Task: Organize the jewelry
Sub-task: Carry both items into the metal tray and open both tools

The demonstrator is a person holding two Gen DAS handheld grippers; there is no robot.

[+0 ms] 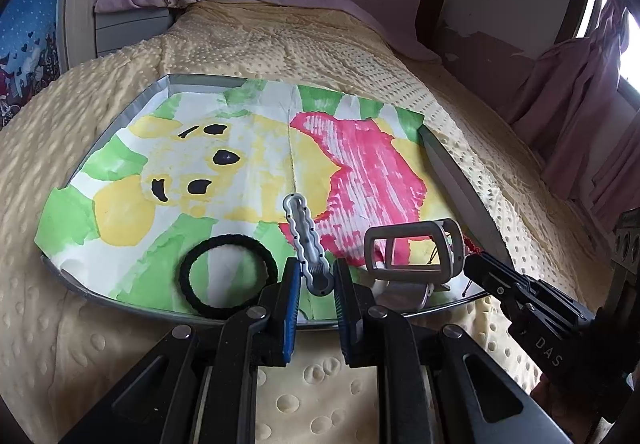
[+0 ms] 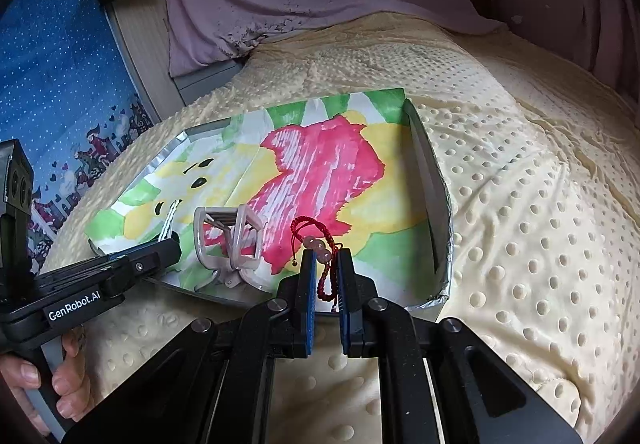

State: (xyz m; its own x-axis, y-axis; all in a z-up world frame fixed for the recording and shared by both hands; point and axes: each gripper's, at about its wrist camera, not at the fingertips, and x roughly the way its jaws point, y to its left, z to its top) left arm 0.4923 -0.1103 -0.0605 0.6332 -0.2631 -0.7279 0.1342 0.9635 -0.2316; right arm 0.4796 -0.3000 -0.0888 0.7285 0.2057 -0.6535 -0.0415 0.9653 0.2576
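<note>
The tray (image 1: 460, 180) looked like thin silvery metal or foil-covered card, its rim shiny and slightly crumpled. Its lining was matt paper (image 1: 256, 148), creased down the middle, with streaky green, yellow and pink paint. The blanket (image 2: 520, 204) beneath was soft cream cloth, raised in small dots. The wavy hair clip (image 1: 306, 244) looked like smooth grey metal or plastic with a dull sheen; the hair tie (image 1: 228, 276) was black, fuzzy fabric. The stand (image 1: 412, 252) seemed glossy pale plastic. The bracelet (image 2: 320, 256) was braided red cord with polished pinkish beads. Both grippers had matt black frames and ribbed blue pads (image 2: 308, 296)
</note>
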